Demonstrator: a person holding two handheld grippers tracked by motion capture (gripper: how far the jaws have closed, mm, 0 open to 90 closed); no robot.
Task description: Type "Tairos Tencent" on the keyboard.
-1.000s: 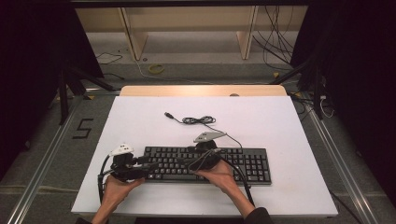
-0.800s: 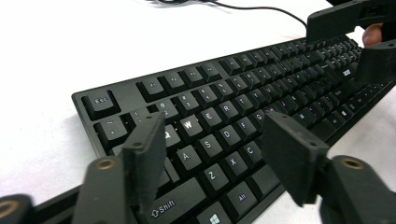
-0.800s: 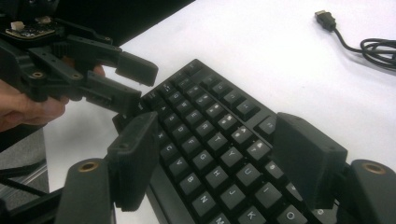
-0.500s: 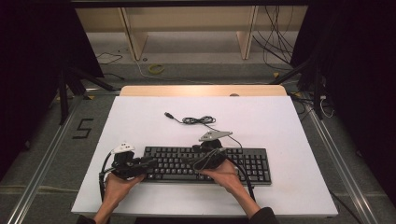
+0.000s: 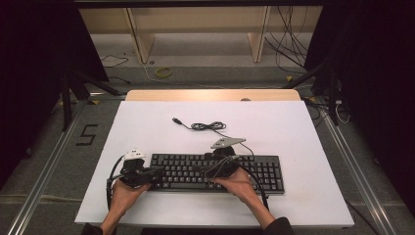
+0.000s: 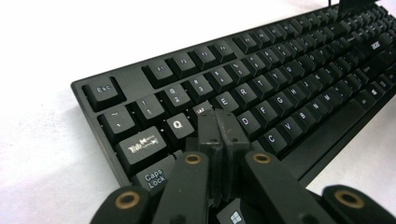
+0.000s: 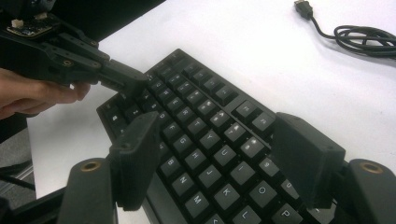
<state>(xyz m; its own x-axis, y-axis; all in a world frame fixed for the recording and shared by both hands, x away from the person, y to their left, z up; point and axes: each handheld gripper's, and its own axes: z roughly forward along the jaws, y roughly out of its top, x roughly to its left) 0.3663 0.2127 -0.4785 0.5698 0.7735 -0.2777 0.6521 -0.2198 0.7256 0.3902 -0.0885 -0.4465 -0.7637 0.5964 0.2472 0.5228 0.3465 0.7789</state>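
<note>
Black keyboard [image 5: 215, 171] laid near the white table's [image 5: 293, 127] front edge, left gripper [image 6: 218, 126] held with jaws pressed together over its left keys, perhaps touching them, right gripper [image 7: 215, 158] held spread wide above the middle keys, cable [image 5: 205, 126] coiled beyond.

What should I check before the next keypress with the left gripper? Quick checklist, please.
1. Left gripper jaws closed to a single tip: ok.
2. Tip over the keyboard, near the W/A/S keys: ok; exact key underneath: cannot tell.
3. Right gripper jaws open, held above the keys: ok.
4. Grippers apart from each other: ok.
5. Keyboard flat on the table: ok.
6. USB plug loose on the table, not connected: not ok.
</note>
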